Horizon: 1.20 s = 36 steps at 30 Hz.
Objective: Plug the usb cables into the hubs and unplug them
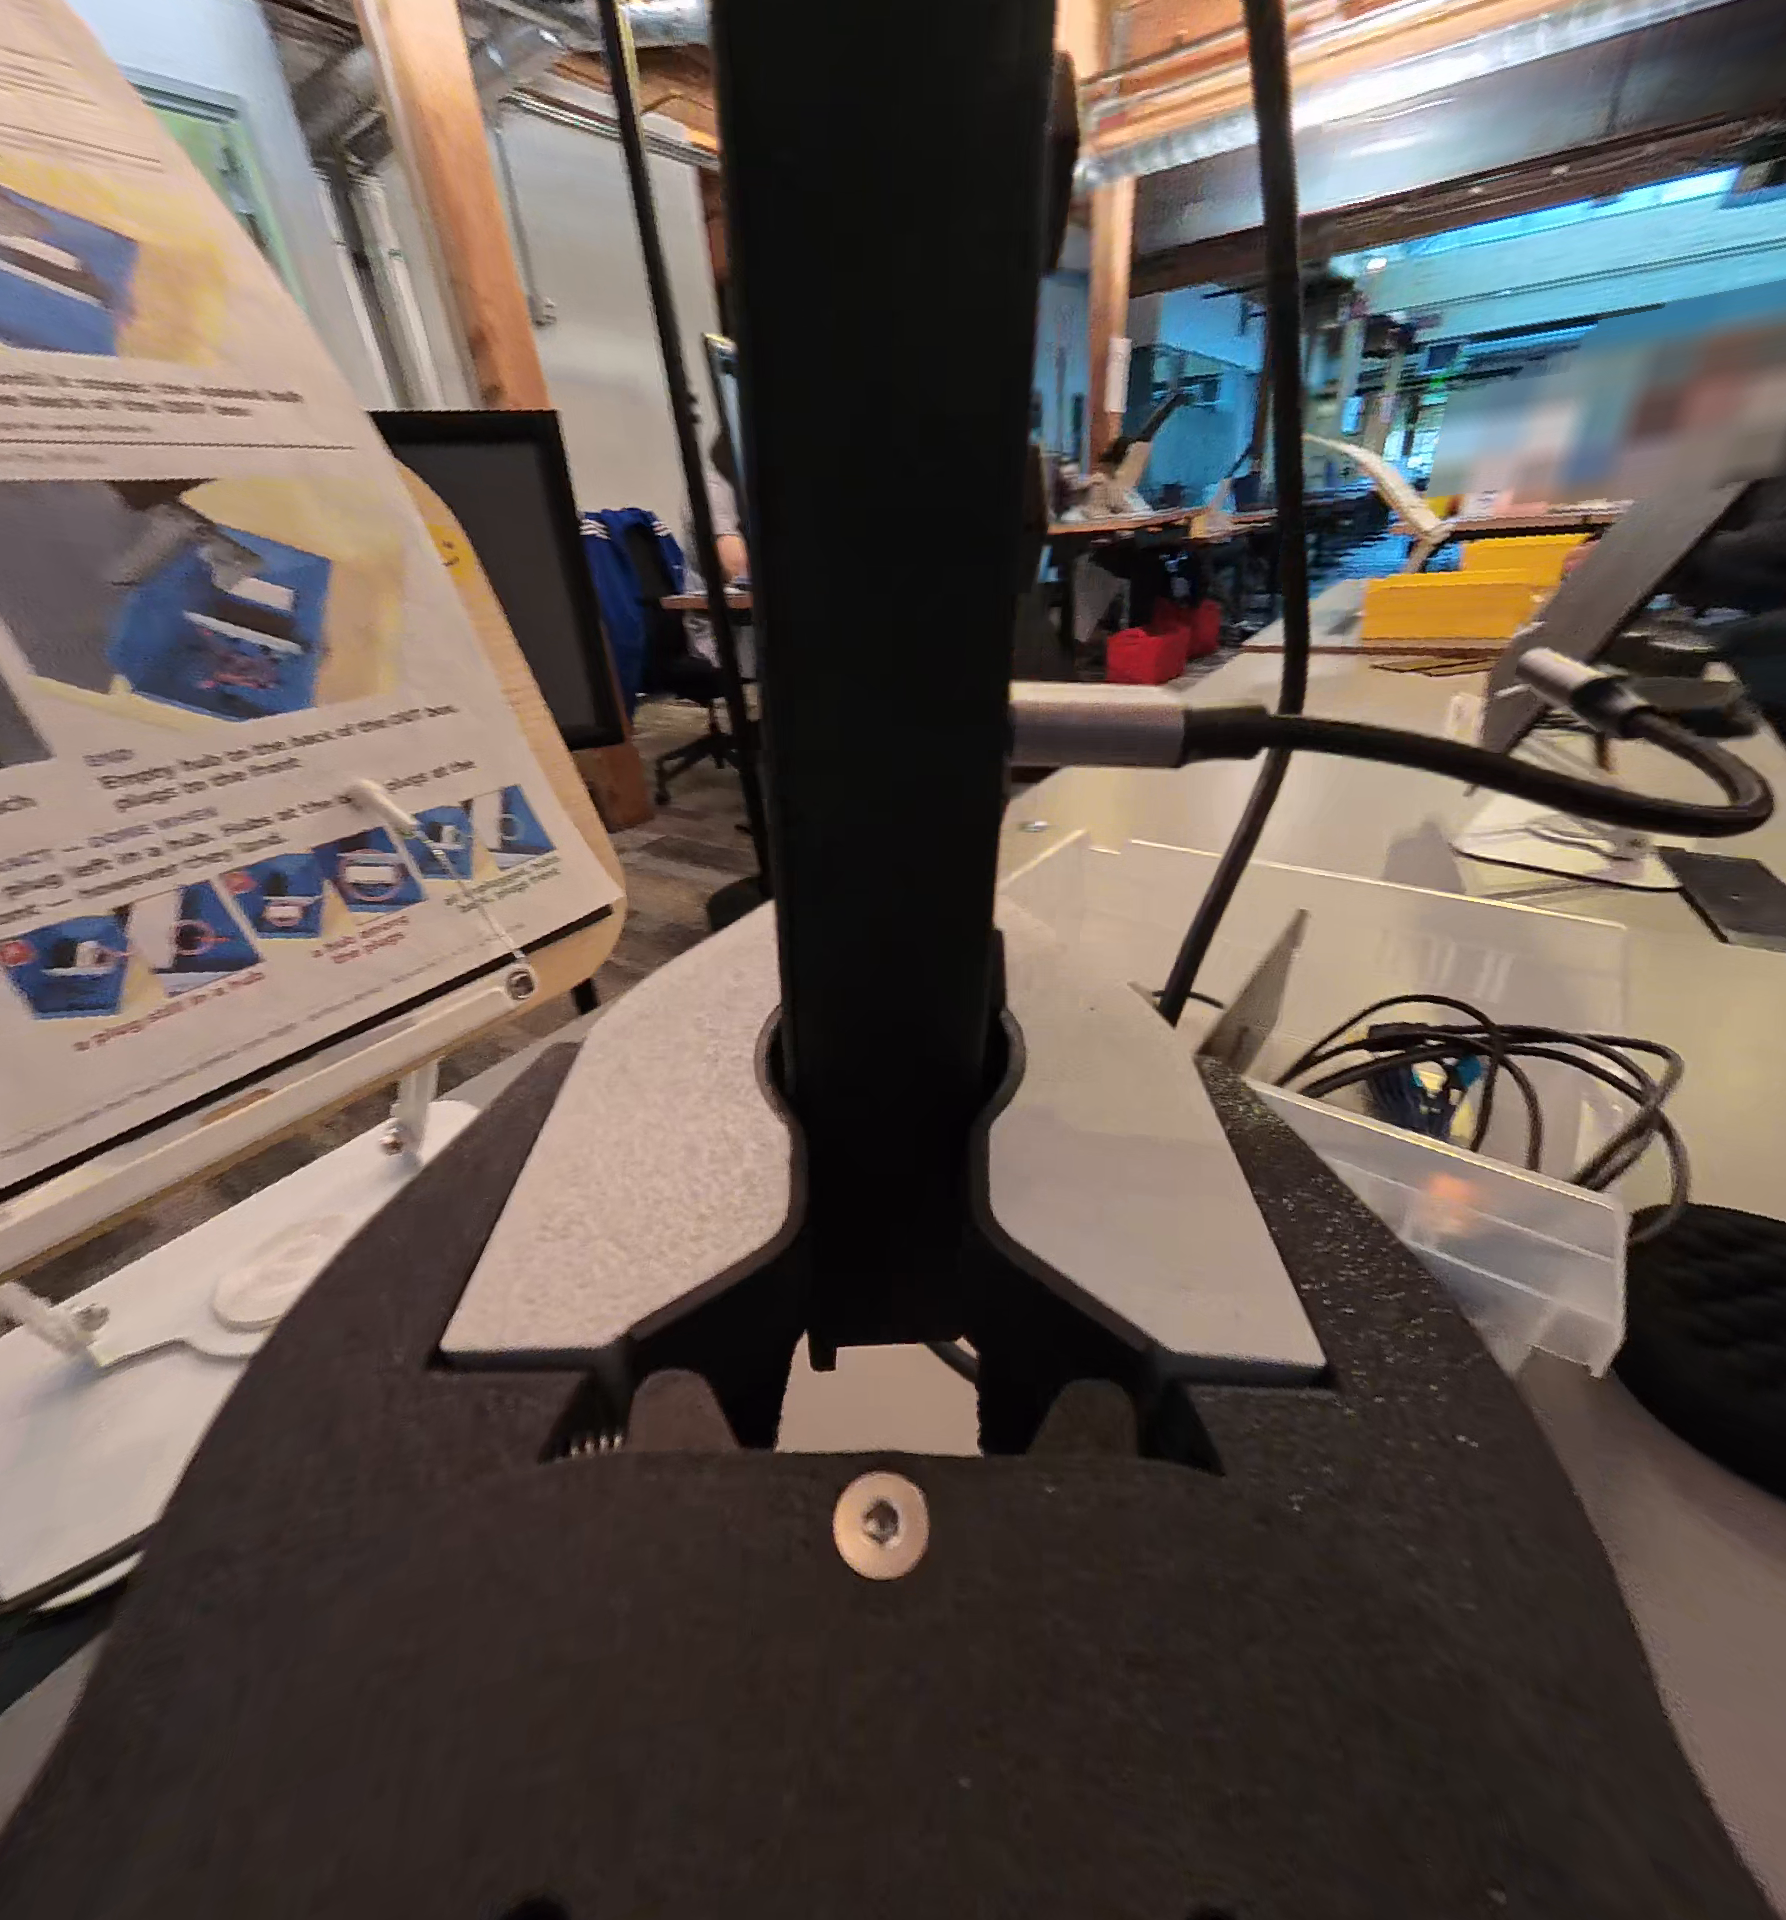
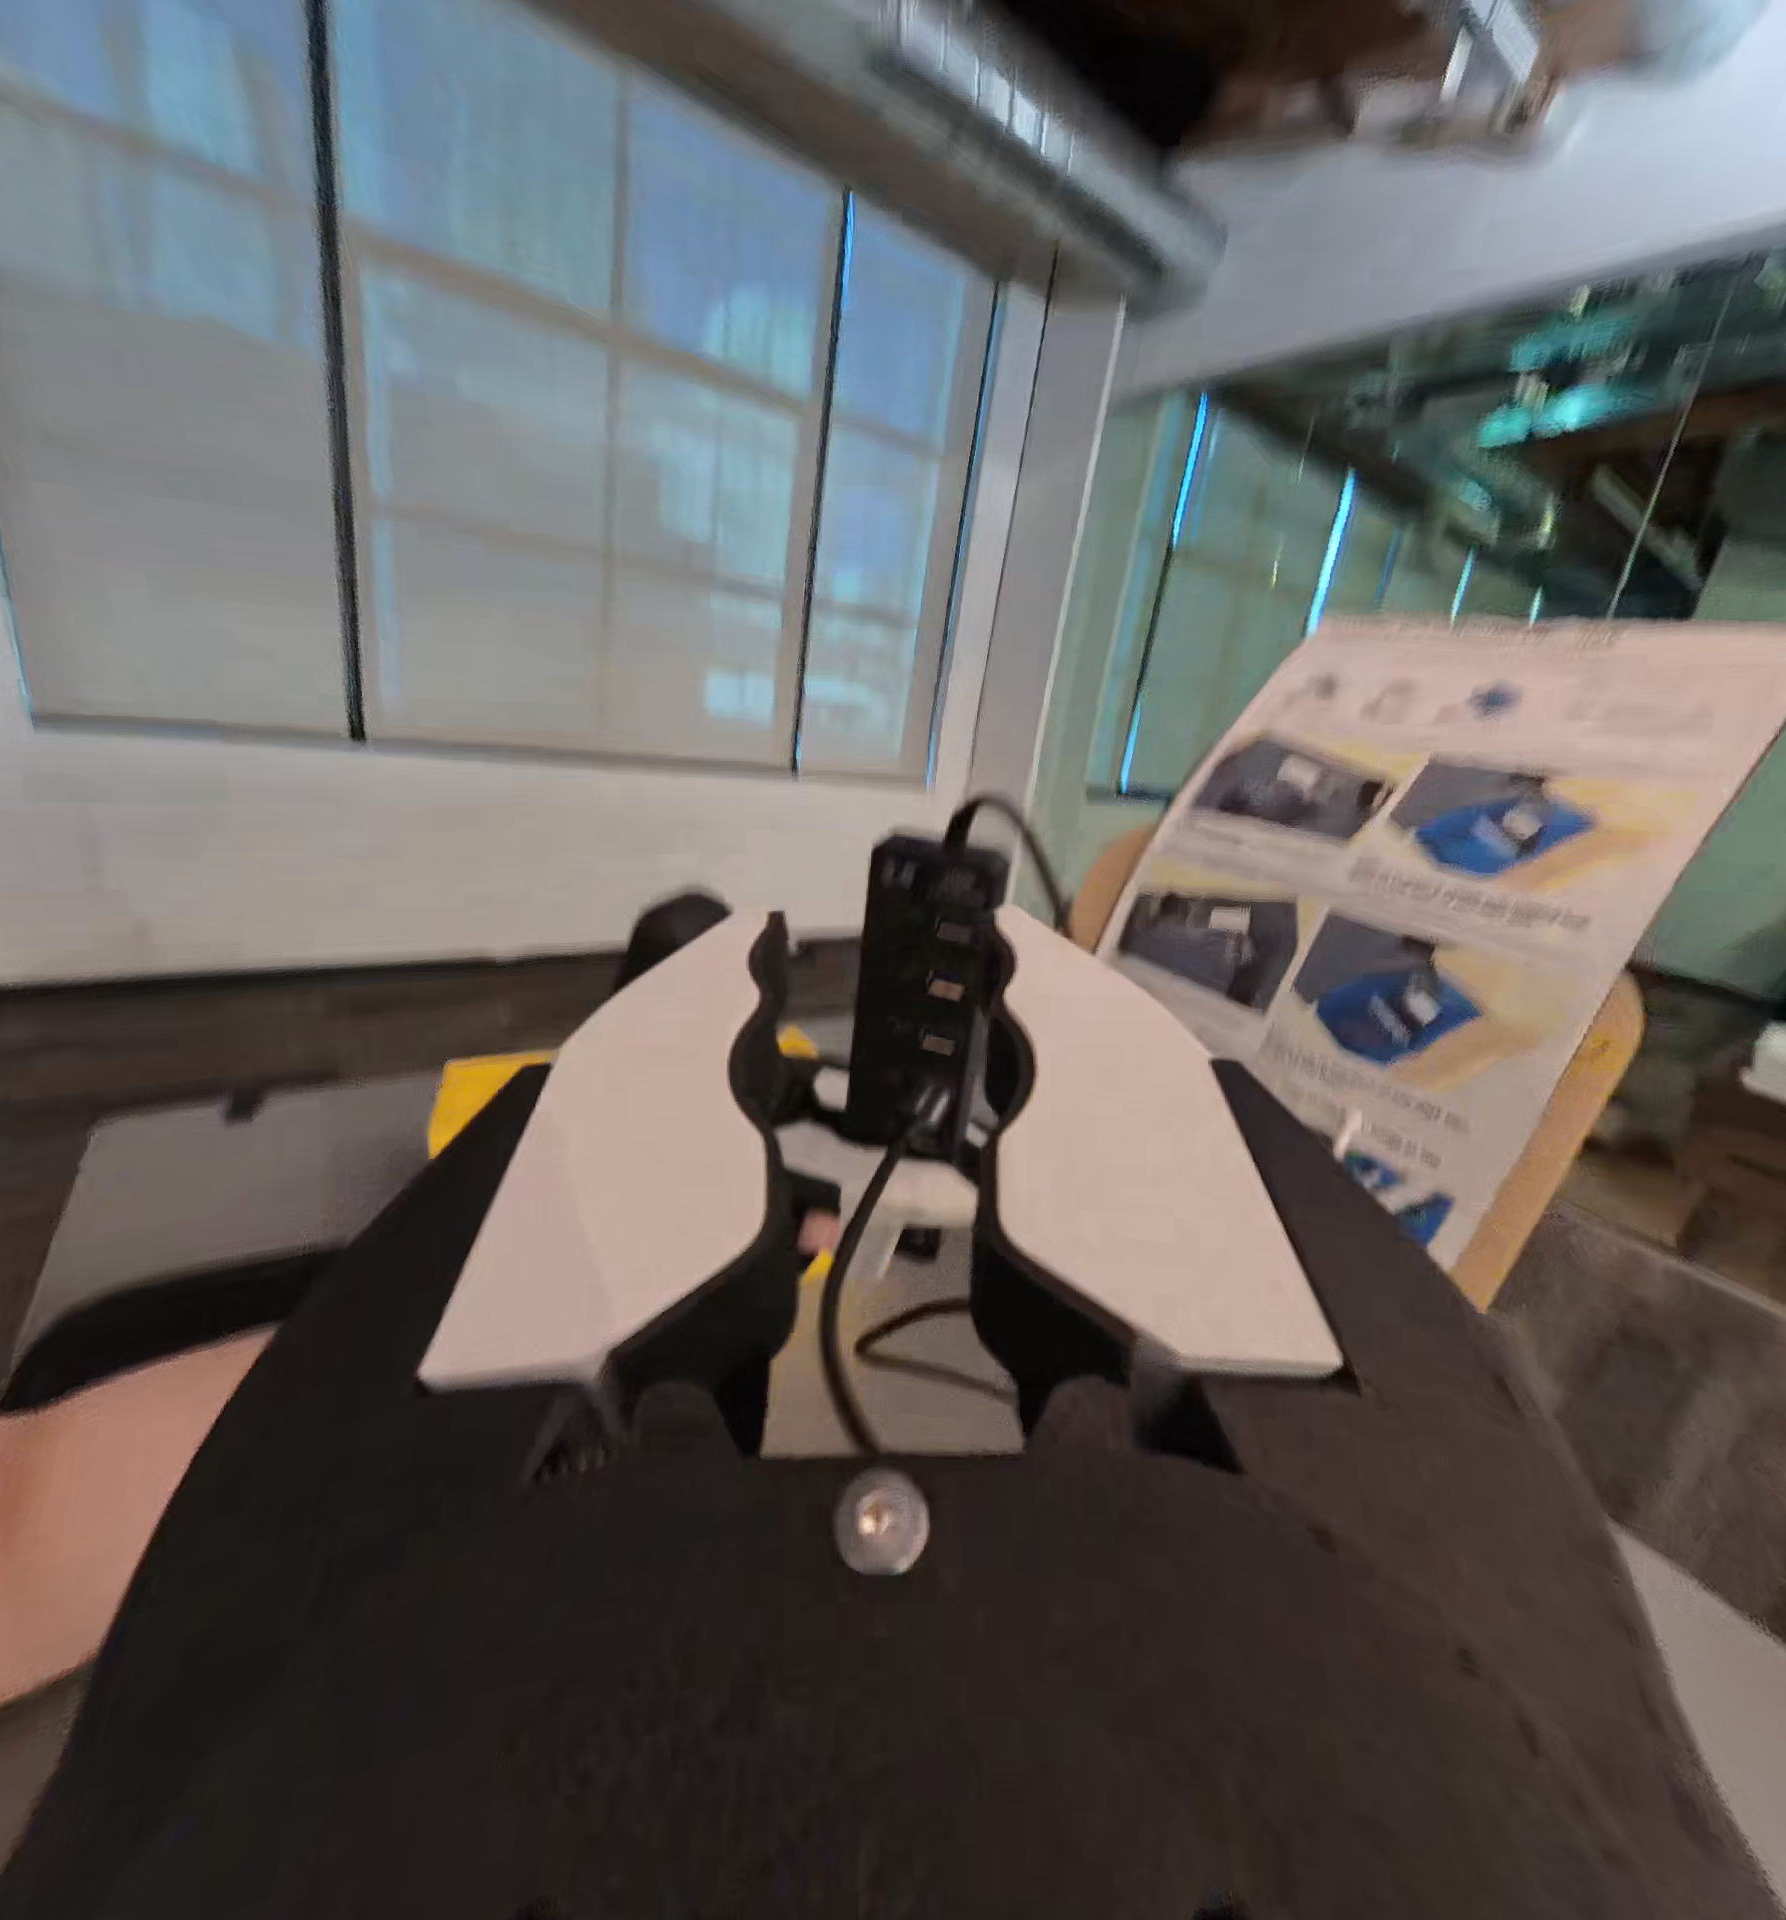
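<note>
In the left wrist view my left gripper (image 1: 889,935) is shut on a tall black hub (image 1: 878,520) that stands upright between its pale pads. A silver USB plug (image 1: 1091,732) sits in the hub's right side. Its black cable (image 1: 1491,774) loops right to a second silver plug (image 1: 1559,675). In the right wrist view, which is blurred, my right gripper (image 2: 889,935) is open. Another black hub (image 2: 925,997) stands upright on a white mount beyond its fingers, close to the right one. A black cable (image 2: 853,1268) runs from its lowest port back between the fingers.
An instruction board (image 1: 193,675) stands at the left; it also shows in the right wrist view (image 2: 1408,935). A clear bin holds coiled cables (image 1: 1471,1081) on the grey table (image 1: 1284,883). A grey stand (image 1: 1595,582) is at the right. A person's forearm (image 2: 47,1538) is low left. The left gripper's tips are roughly 20 centimeters from the right gripper's.
</note>
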Available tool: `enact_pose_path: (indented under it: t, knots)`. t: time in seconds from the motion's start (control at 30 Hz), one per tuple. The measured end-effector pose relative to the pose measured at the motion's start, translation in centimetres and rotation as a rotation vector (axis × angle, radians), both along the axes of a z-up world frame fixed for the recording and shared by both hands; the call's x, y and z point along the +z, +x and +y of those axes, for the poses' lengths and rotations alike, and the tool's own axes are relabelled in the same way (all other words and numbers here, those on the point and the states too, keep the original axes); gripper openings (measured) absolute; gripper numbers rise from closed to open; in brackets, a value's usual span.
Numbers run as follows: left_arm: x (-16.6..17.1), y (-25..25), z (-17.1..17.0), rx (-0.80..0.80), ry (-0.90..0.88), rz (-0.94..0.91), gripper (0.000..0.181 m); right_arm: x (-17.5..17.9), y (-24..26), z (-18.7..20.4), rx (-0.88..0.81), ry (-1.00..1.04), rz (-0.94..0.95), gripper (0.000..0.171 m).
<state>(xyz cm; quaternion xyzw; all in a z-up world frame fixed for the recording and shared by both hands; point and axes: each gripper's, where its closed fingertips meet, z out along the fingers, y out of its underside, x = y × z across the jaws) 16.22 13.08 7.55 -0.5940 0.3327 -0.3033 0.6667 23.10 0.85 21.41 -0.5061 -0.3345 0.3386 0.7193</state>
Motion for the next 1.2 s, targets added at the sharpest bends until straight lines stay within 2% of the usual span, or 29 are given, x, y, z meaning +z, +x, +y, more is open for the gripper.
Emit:
enact_pose_path:
  t: [0.17, 0.27, 0.37, 0.47, 0.9, 1.07, 1.2]
  knots:
    - [0.3, -0.5, 0.7, 0.131, 0.044, -0.008, 0.026, -5.6, -4.1, 4.7, -0.265, -0.031, -0.219, 0.043]
    - [0.3, 0.1, 0.7, 0.172, 0.072, -0.016, 0.026, -8.1, -5.5, 6.4, -0.284, -0.064, -0.281, 0.046]
    - [0.1, 0.9, 0.5, 0.176, 0.084, -0.030, 0.026, -9.3, -5.8, 7.7, -0.276, -0.128, -0.253, 0.045]
    - [-0.1, 1.2, 0.6, 0.177, 0.076, -0.057, 0.026, -10.1, -5.9, 8.4, -0.267, -0.168, -0.228, 0.040]
    - [-0.3, 2.3, 0.1, 0.145, 0.061, -0.082, 0.026, -10.7, -6.0, 9.3, -0.307, -0.104, -0.215, 0.022]
    - [-0.3, 2.5, 0.0, 0.144, 0.070, -0.089, 0.026, -11.1, -6.2, 9.3, -0.306, -0.106, -0.235, 0.020]
    - [-0.1, 2.7, -0.2, 0.131, 0.062, -0.107, 0.026, -10.4, -6.1, 9.0, -0.295, -0.081, -0.183, 0.019]
